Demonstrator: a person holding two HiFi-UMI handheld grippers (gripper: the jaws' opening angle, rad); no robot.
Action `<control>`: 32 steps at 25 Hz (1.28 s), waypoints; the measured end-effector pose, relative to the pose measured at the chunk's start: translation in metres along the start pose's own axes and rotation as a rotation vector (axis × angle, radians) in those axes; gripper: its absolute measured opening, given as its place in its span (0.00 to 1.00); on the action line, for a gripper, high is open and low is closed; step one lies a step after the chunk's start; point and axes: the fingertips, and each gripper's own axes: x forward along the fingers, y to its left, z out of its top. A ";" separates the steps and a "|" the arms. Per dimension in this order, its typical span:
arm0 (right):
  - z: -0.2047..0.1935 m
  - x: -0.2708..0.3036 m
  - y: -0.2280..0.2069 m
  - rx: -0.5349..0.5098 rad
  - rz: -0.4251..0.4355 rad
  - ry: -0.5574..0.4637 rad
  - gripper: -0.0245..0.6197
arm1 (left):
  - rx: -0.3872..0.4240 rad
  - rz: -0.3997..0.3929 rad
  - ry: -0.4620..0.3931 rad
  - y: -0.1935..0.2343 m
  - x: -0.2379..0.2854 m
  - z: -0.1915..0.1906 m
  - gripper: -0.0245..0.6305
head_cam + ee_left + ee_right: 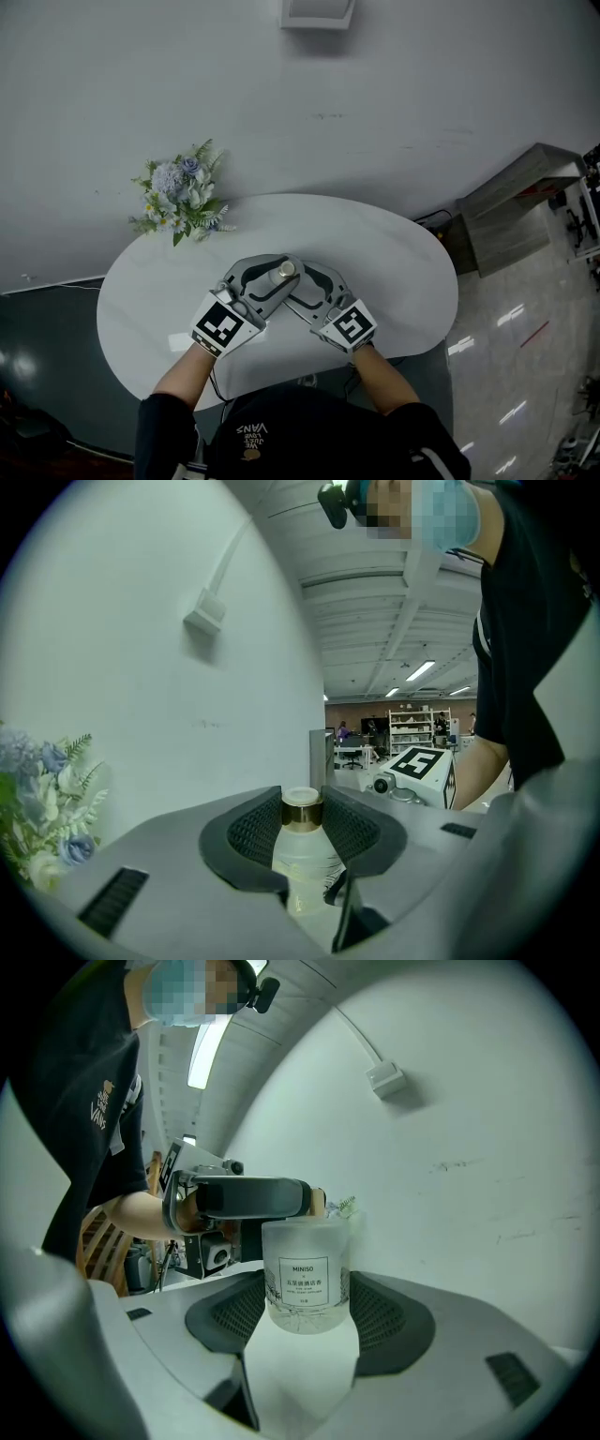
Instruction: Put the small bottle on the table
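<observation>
Frosted small bottle (pixel 286 269) hangs just over the white table (pixel 403 281), with the flowers (pixel 183 202) at ten o'clock. The left gripper (pixel 302 827) clamps wide below its gold collar. Only the right gripper (pixel 305 1312), jaws pressing the body, sees the label.

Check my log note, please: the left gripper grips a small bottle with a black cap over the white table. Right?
Not quite: the cap is gold, not black, as the left gripper view shows. The left gripper does grip the small bottle over the white table.
</observation>
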 end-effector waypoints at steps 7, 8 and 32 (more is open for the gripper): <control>-0.031 0.016 -0.028 0.030 -0.009 0.034 0.43 | -0.048 -0.002 0.022 0.027 0.023 -0.030 0.26; -0.035 0.017 -0.031 0.029 -0.011 0.037 0.43 | -0.055 -0.003 0.023 0.030 0.025 -0.034 0.26; -0.090 0.008 -0.082 0.136 -0.138 0.136 0.42 | -0.125 0.164 -0.001 0.114 0.050 -0.089 0.26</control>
